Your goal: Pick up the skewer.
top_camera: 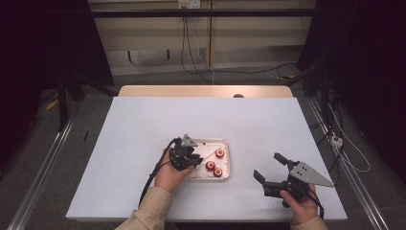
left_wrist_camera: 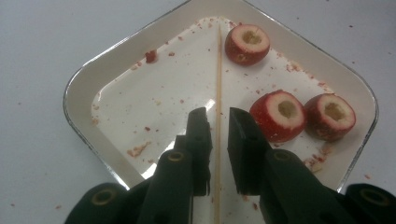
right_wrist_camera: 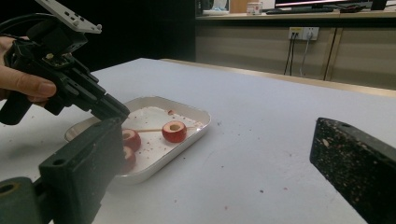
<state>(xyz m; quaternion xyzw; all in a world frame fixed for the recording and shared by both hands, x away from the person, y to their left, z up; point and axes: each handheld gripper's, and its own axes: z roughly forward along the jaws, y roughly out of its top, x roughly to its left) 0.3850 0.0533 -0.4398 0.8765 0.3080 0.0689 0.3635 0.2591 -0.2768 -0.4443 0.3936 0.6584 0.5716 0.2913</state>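
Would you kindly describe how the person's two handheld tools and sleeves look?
Both are black two-jaw tools. The left tool carries a small grey three-cornered plate on top, and a black cable trails from it towards the person. The right tool has a larger grey three-cornered plate with small holes, and its jaw pads are flecked with pale crumbs. The person's left sleeve is beige.

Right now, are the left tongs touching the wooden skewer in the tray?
Cannot tell. In the left gripper view the left tongs straddle the wooden skewer closely, with only slivers of tray visible beside it.
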